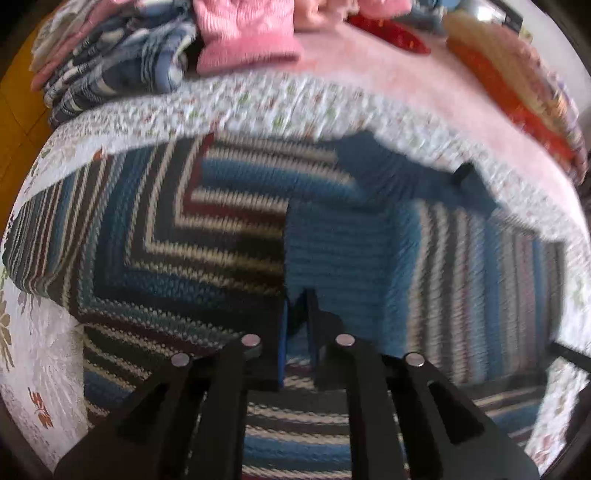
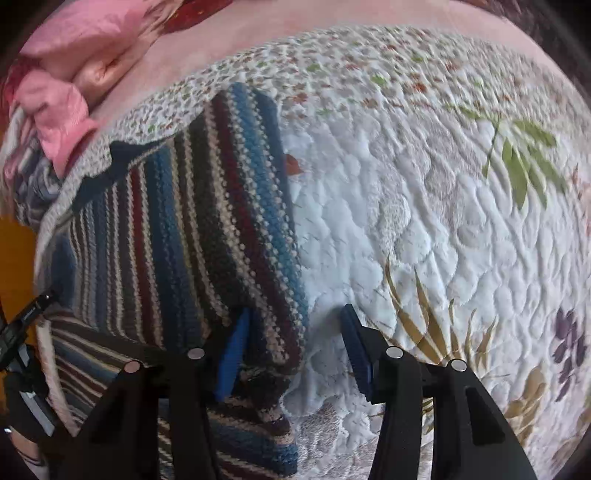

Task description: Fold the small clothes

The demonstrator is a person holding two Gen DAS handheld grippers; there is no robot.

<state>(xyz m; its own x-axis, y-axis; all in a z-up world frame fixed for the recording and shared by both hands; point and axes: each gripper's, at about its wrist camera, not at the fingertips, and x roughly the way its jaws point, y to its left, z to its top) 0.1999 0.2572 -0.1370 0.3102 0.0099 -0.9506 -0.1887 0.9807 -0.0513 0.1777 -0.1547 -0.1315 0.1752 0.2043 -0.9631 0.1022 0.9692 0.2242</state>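
On the white quilted bedspread with printed leaves and flowers (image 2: 424, 206) lies the striped knitted sweater in blue, maroon, cream and dark bands (image 1: 177, 229), partly folded, with one striped panel laid over the body. Through the left wrist camera I see my left gripper (image 1: 297, 325) clenched on a fold of the sweater's plain blue knit, the jaws nearly together with fabric pinched between them. Through the right wrist camera my right gripper (image 2: 295, 347) stands released, jaws wide apart: one blue pad (image 2: 232, 358) rests on the sweater's right edge, the other sits over bare bedspread just beside it. Beyond the sweater, at the far side of the bed, a pink ribbed knit garment (image 1: 243, 33) lies next to a blue and white striped pile of clothes (image 1: 122, 70), and an orange folded textile (image 1: 517, 92) lies on the pink sheet (image 1: 388, 85).
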